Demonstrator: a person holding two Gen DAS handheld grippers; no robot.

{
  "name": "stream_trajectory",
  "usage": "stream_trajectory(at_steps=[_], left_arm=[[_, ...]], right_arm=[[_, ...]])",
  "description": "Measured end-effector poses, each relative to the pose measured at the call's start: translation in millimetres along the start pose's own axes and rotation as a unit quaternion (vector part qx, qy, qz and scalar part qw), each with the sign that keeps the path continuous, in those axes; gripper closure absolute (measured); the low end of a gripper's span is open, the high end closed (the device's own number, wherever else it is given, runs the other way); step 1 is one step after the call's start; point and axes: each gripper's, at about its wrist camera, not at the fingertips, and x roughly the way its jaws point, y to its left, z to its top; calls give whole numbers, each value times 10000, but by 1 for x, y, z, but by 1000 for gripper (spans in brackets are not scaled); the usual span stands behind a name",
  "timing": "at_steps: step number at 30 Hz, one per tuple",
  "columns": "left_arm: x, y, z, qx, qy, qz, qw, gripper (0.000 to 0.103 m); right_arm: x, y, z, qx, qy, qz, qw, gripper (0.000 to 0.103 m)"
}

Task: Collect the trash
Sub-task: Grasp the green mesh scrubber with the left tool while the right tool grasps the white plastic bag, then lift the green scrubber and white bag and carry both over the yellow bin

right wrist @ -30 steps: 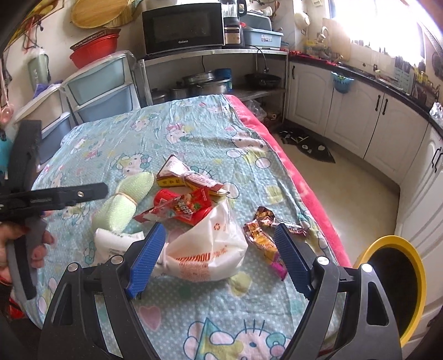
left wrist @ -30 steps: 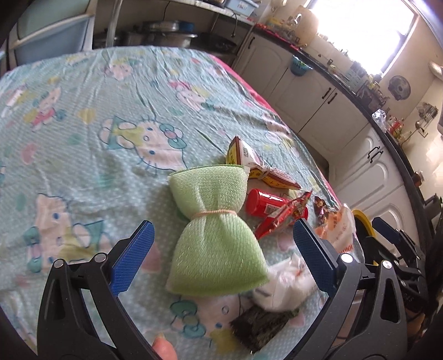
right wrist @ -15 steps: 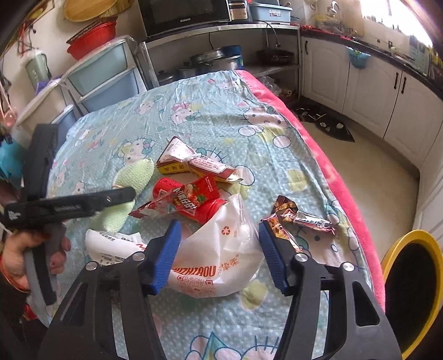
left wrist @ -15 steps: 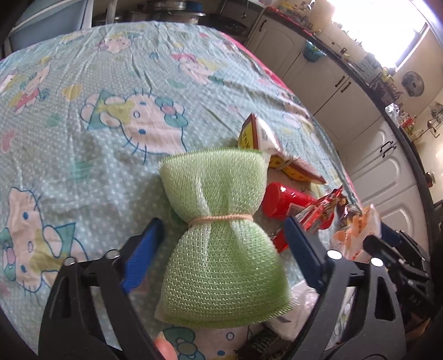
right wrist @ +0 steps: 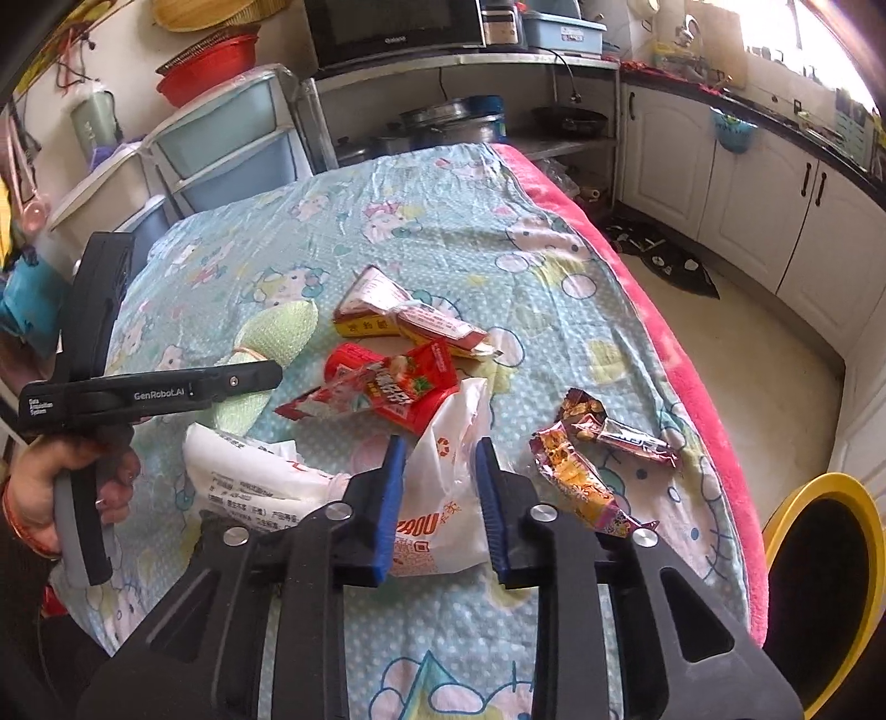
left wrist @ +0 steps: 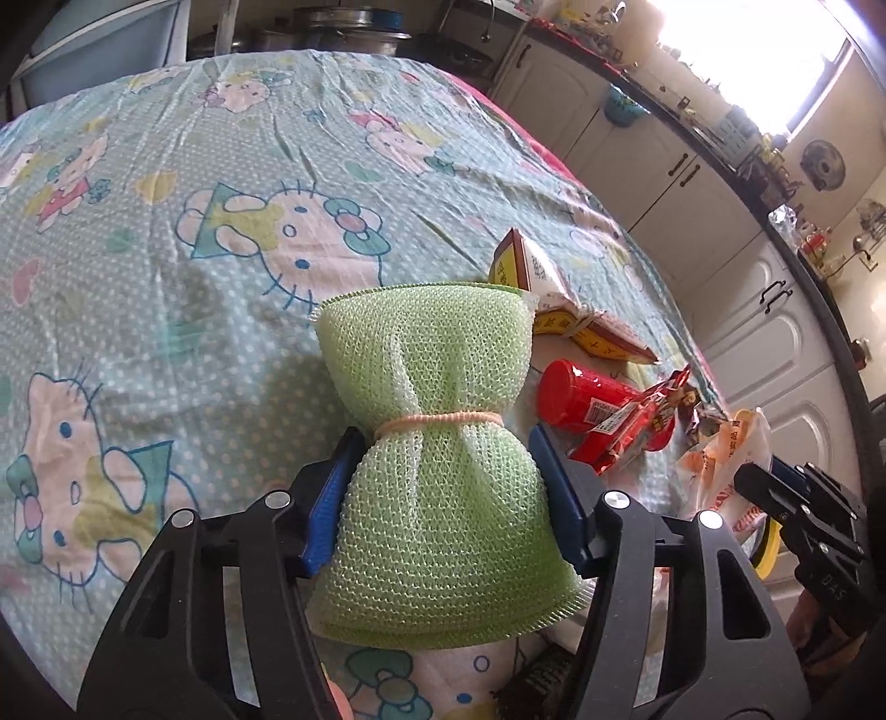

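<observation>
My left gripper [left wrist: 443, 443] is shut on a green mesh scrubber [left wrist: 437, 443] tied with a rubber band; its blue pads press both sides below the band. The scrubber also shows in the right wrist view [right wrist: 271, 343]. My right gripper [right wrist: 437, 459] is shut on a white plastic bag [right wrist: 448, 476] with orange print. Other trash lies on the cartoon-print tablecloth [right wrist: 443, 232]: a red snack wrapper [right wrist: 387, 387] over a red canister [left wrist: 587, 393], a yellow-and-white carton [right wrist: 398, 321], two crumpled candy wrappers [right wrist: 587, 448] and a white packet [right wrist: 249, 476].
A yellow-rimmed bin [right wrist: 819, 587] stands on the floor beyond the table's pink right edge [right wrist: 692, 376]. White cabinets [right wrist: 775, 194] run along the right. Plastic drawers [right wrist: 232, 138] and a shelf with a microwave [right wrist: 393, 22] stand behind the table.
Both grippers have closed: the left onto the green scrubber, the right onto the white plastic bag. Both moved forward and down over the table.
</observation>
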Motion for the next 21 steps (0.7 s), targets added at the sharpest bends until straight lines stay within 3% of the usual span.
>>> stream_trajectory(at_steps=[6, 21], left_arm=[[-25, -1, -1, 63, -258, -15, 9996, 51], [-108, 14, -18, 259, -992, 364, 9941, 51]], right_arm=[[-18, 8, 1, -21, -205, 65, 9998, 80], [-65, 43, 14, -239, -865, 153, 9958, 80]])
